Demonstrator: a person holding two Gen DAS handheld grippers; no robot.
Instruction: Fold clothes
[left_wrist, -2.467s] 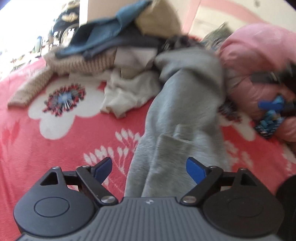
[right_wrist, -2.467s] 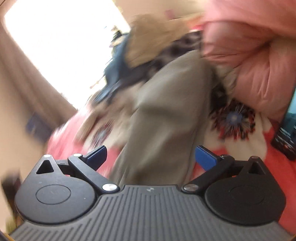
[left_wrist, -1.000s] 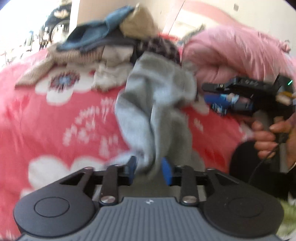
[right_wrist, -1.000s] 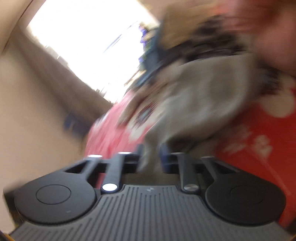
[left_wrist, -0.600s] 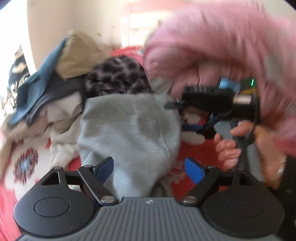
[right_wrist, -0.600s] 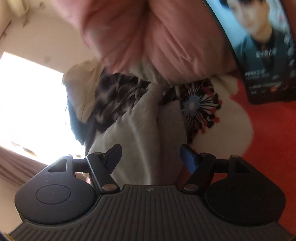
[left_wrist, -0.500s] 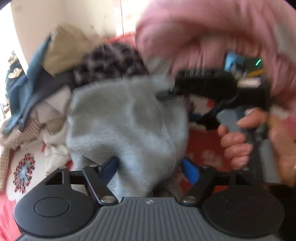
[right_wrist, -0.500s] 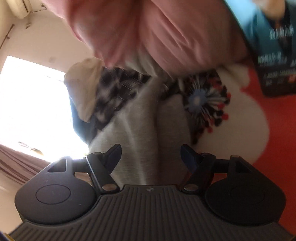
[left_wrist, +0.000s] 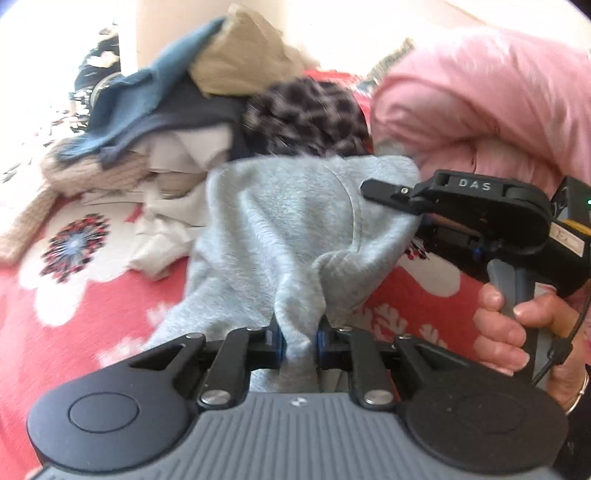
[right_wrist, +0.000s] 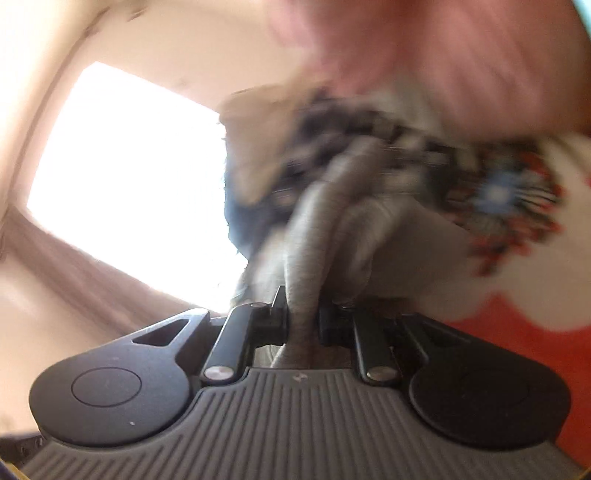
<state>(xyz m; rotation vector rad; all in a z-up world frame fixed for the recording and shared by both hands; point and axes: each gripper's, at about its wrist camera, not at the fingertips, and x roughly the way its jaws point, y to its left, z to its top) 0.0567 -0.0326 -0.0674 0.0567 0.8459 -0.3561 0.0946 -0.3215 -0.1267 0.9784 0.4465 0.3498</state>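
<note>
In the left wrist view the left gripper (left_wrist: 299, 341) sits at six o'clock, its jaws pinched together on a gathered fold of the grey garment (left_wrist: 280, 236); the cloth rises from the jaws toward twelve o'clock and spreads over the red floral blanket (left_wrist: 55, 332); at three o'clock a hand (left_wrist: 517, 328) wraps the handle of the right gripper (left_wrist: 384, 192), whose tip reaches in to the garment's right edge at about two o'clock; beyond the garment, from ten to twelve o'clock, lies a heap of clothes (left_wrist: 177, 122) with a dark spotted piece (left_wrist: 306, 114) just behind the grey cloth; a pink quilt (left_wrist: 480, 99) fills one to two o'clock, overhanging the right gripper

In the right wrist view, which is heavily blurred, the right gripper (right_wrist: 303, 321) at six o'clock is closed tight on a twisted strand of what seems the same grey garment (right_wrist: 314, 236); the blanket's flower print (right_wrist: 506, 206) shows at three o'clock, a bright window (right_wrist: 122, 177) at nine to ten o'clock
</note>
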